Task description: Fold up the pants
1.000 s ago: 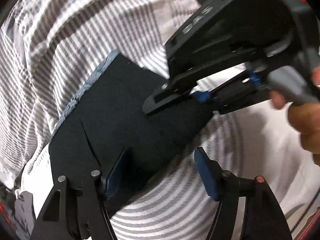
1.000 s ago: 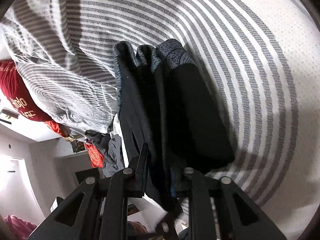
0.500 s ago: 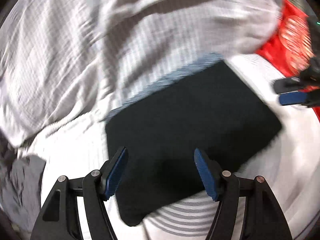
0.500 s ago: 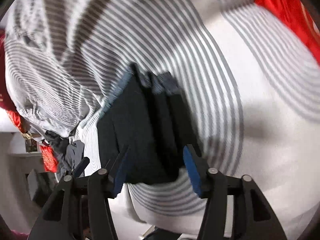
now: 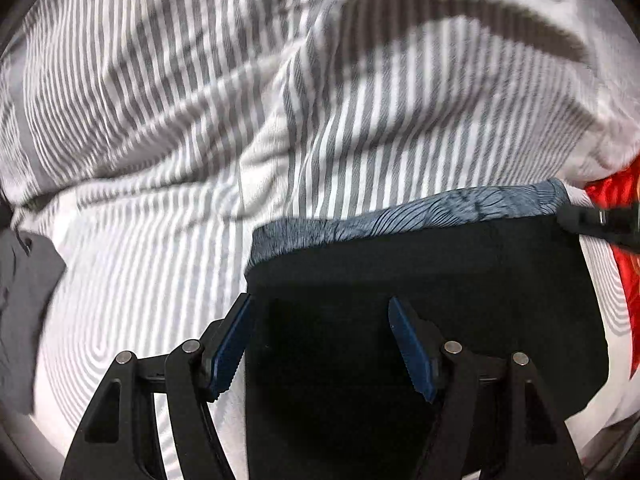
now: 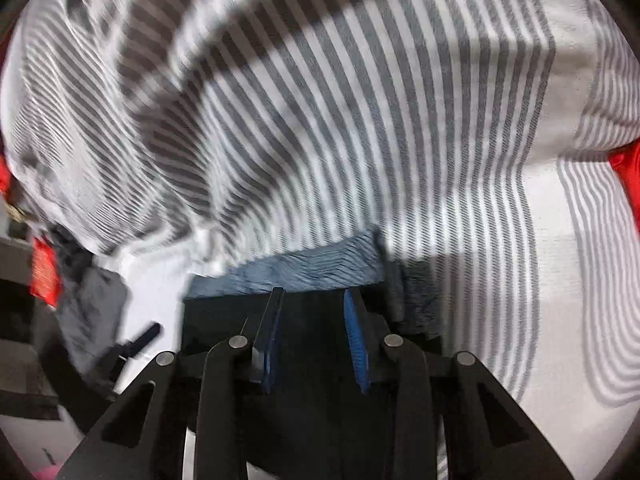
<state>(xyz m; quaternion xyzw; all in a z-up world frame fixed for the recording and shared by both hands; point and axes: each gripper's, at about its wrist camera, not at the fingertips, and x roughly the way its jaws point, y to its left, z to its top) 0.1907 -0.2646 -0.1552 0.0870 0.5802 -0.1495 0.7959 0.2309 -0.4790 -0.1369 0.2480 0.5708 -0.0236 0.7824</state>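
The left tool (image 5: 318,342) hangs released, its blue pads apart above the folded black fabric pants (image 5: 460,288). The right tool (image 6: 311,338) has just been narrowing its jaws; its pads stand apart over the same bundle, gripping nothing. The pants lie as a flat dark rectangle with a blue-grey patterned waistband (image 5: 420,212) along the far edge, resting on the grey-and-white striped bed sheet (image 5: 132,288). A rumpled striped duvet (image 6: 280,100) rises behind; red fabric (image 5: 618,200) and a grey garment (image 5: 24,300) lie at the sides.
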